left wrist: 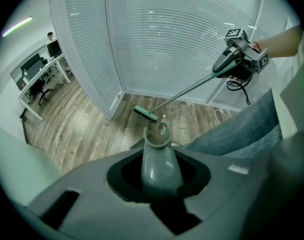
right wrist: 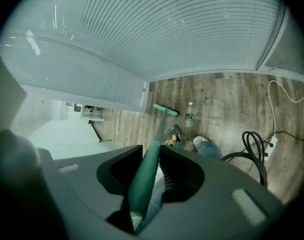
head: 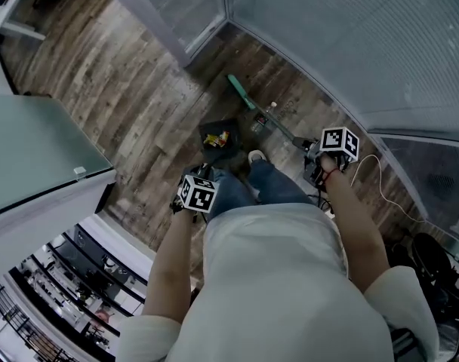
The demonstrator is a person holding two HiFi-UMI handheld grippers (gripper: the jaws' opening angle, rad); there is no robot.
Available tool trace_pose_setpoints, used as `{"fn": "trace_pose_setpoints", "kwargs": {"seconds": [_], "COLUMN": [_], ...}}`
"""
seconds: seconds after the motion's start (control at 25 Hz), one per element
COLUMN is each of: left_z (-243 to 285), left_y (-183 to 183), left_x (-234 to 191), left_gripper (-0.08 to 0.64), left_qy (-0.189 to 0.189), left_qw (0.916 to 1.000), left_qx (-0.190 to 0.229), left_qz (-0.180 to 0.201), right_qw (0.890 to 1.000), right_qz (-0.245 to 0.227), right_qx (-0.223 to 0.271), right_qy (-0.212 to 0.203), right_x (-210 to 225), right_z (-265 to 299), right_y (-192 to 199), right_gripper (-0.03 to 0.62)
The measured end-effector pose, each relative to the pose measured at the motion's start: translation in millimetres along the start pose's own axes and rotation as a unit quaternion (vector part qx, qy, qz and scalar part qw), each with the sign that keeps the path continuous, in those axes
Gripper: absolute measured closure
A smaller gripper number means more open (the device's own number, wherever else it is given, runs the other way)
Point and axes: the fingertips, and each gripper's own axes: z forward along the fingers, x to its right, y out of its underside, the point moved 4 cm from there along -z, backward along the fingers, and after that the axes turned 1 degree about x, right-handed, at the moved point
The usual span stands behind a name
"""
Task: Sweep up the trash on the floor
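Floor (head: 101, 81) open leftward, broom (head: 241, 89) by glass wall (head: 350, 36); left tongs (left wrist: 161, 176) grip apparent dustpan handle (left wrist: 159, 156), right tongs (right wrist: 147, 179) broom.

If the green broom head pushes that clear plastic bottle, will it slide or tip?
The clear plastic bottle seems upright and narrow, so it probably tips, then rolls. Small and plastic, likely light for the green broom head.

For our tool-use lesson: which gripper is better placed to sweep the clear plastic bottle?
Right gripper: it grips the green broom, head beside the clear plastic bottle; left gripper holds the dark dustpan.
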Motion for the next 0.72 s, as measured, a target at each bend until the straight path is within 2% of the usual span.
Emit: {"fn": "trace_pose_setpoints", "kwargs": {"seconds": [0.2, 0.4, 0.6, 0.72], "left_z": [1.6, 2.4, 6.4, 6.9], "left_y": [-10.0, -21.8, -33.3, -40.1], "left_x": [0.3, -2.6, -7.1, -11.0], "left_gripper": [0.468, 0.468, 0.468, 0.468], "left_qy": [0.022, 0.048, 0.069, 0.080], "left_qw": [0.9978, 0.9936, 0.9867, 0.9792], "left_qx": [0.001, 0.008, 0.007, 0.004], "left_qz": [0.062, 0.102, 0.147, 0.186], "right_qw": [0.999, 0.995, 0.988, 0.983], "right_qz": [0.037, 0.073, 0.114, 0.134], "right_qx": [0.035, 0.066, 0.102, 0.126], "right_qy": [-0.002, -0.005, -0.013, -0.014], "right_x": [10.5, 18.6, 26.3, 29.2], "right_z": [-11.7, -21.0, -27.5, -32.9], "right_y": [-0.6, 2.4, 6.5, 6.8], "right_gripper": [0.477, 0.477, 0.477, 0.477]}}
